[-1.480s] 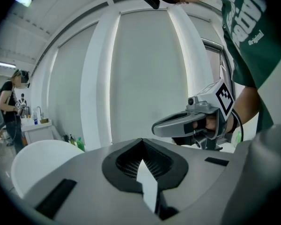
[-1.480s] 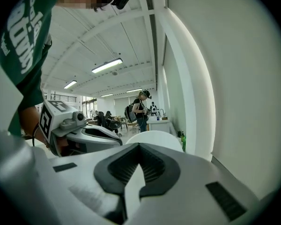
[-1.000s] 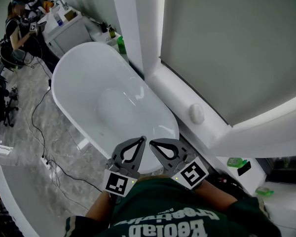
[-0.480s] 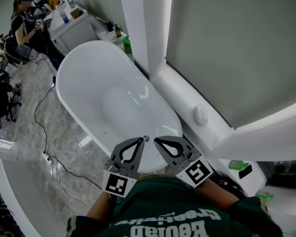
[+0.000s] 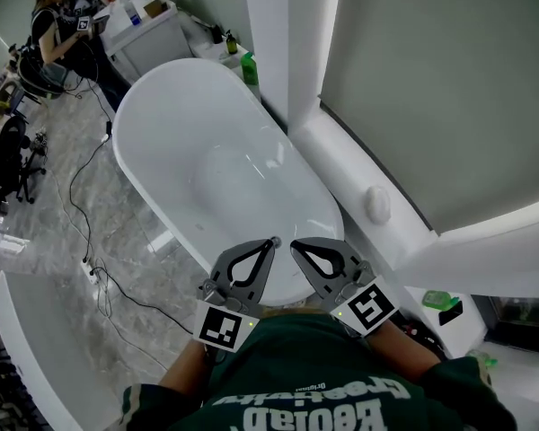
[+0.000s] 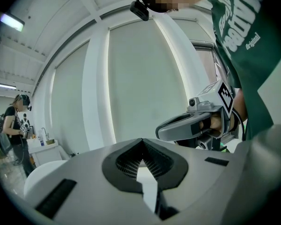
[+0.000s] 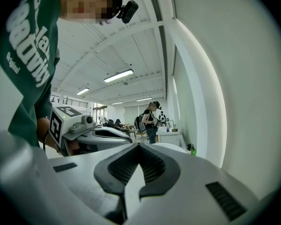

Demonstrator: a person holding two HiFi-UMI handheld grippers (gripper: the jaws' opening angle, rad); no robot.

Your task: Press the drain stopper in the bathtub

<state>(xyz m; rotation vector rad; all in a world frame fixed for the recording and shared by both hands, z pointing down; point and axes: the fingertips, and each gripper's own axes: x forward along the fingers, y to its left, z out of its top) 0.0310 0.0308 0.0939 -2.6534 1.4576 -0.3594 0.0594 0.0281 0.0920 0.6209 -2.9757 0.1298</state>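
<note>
At the bathtub's [image 5: 189, 106] near end, I am leaning in closer than a second ago, left gripper [image 5: 269, 245] and right gripper [image 5: 296, 244] staying closed, empty, pressing nothing.

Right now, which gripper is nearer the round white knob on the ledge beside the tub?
Right. The right gripper sits down-left of the round white knob in the head view; the left gripper is beside it, on the far side from the knob.

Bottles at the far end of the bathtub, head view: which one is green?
The taller bottle nearest the bathtub rim is green; the small bottle behind it is dark.
</note>
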